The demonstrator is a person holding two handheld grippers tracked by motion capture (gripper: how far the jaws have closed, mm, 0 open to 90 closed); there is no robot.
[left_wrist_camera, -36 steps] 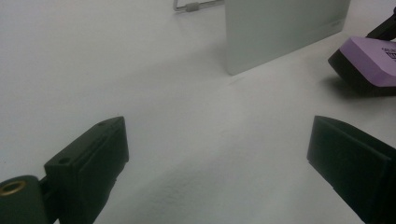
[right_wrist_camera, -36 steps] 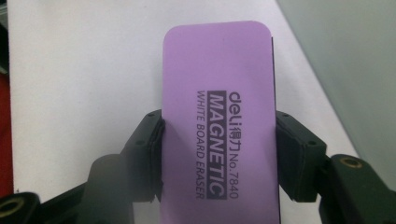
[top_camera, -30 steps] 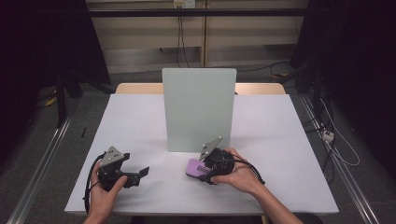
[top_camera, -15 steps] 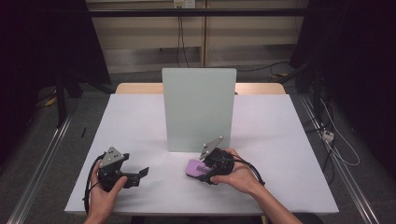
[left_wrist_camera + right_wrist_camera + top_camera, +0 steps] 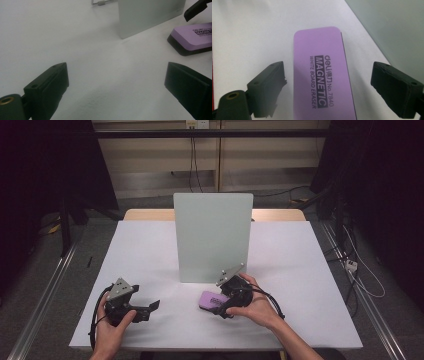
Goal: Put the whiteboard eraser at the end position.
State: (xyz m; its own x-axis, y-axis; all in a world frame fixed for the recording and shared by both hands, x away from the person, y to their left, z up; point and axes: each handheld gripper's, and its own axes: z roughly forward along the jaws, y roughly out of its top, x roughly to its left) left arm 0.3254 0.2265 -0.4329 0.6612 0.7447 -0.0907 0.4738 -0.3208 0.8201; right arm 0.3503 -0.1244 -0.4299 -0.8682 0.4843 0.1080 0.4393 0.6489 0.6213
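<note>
Both grippers sit low at the near edge of the white table [image 5: 150, 245]: the left gripper [image 5: 150, 308] rests in the left hand [image 5: 111, 327] with its jaws spread wide over bare tabletop, and the right gripper [image 5: 328, 82], held by the right hand [image 5: 257, 307], is also spread apart. Between the right jaws, untouched by either, lies a purple whiteboard eraser [image 5: 323, 77] flat on the table. Just beyond it stands an upright pale grey-green board [image 5: 212, 237], near the table's middle.
</note>
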